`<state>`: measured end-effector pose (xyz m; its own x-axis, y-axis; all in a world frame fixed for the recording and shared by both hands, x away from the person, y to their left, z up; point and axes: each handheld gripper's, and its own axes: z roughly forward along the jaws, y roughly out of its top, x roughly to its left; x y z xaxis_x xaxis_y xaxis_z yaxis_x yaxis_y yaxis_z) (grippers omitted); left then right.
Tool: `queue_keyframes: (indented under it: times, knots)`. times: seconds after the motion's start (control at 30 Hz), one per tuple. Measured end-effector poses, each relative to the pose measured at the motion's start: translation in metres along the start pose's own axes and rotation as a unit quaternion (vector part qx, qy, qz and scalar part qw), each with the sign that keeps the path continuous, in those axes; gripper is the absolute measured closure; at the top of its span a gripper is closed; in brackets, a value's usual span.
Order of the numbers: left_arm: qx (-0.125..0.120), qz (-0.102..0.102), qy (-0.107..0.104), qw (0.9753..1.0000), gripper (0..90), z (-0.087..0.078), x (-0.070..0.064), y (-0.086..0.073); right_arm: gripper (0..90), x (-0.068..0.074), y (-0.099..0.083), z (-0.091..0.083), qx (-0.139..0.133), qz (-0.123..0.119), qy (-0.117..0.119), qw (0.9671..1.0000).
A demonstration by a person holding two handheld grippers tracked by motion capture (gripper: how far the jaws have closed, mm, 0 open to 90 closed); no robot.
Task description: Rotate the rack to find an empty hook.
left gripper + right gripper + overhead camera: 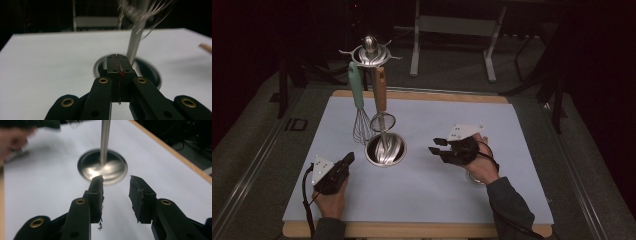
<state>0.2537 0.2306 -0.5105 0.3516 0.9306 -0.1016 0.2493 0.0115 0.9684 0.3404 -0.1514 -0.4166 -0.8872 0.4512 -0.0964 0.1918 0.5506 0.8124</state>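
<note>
Utensil stand (384, 149) between grippers, untouched; left gripper (346, 161) fingers together, right gripper (435, 146) fingers apart.

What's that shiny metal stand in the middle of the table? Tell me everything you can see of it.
The utensil stand looks like polished steel: a round, dish-like base sitting on the white mat, a slim upright pole, and a crown of curved hooks topped by a knob. A whisk with a mint-green handle and a wooden-handled strainer hang from the hooks. It stands upright, left of the table's centre. Neither gripper touches it.
</note>
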Motion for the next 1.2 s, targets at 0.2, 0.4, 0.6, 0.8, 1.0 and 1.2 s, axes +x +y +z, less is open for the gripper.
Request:
queue_keyframes:
  times: [0.2, 0.4, 0.6, 0.8, 1.0, 1.2]
  knots:
    - [-0.037, -0.012, -0.031, 0.9988, 90.0, -0.008, -0.003, 0.023, 59.9, 0.002, -0.033, -0.003, 0.007, 0.039, -0.01, 0.9991]
    - [-0.067, -0.019, -0.04, 0.9968, 90.0, -0.013, -0.006, 0.056, 58.9, -0.003, -0.059, 0.005, 0.015, 0.08, -0.011, 0.9966]
    - [-0.107, -0.006, -0.047, 0.9931, 90.0, -0.018, -0.015, 0.092, 58.5, -0.005, -0.067, 0.009, 0.021, 0.094, -0.01, 0.9953]
    - [-0.148, -0.004, -0.056, 0.9874, 90.0, -0.025, -0.021, 0.129, 58.4, -0.007, -0.068, 0.003, 0.011, 0.101, -0.014, 0.9947]
    - [-0.183, 0.0, -0.062, 0.9811, 90.0, -0.027, -0.029, 0.162, 58.8, -0.012, -0.073, -0.002, 0.005, 0.113, -0.02, 0.9934]
    - [-0.209, -0.001, -0.077, 0.9749, 90.0, -0.025, -0.039, 0.187, 60.2, -0.013, -0.073, -0.005, 0.001, 0.113, -0.022, 0.9934]
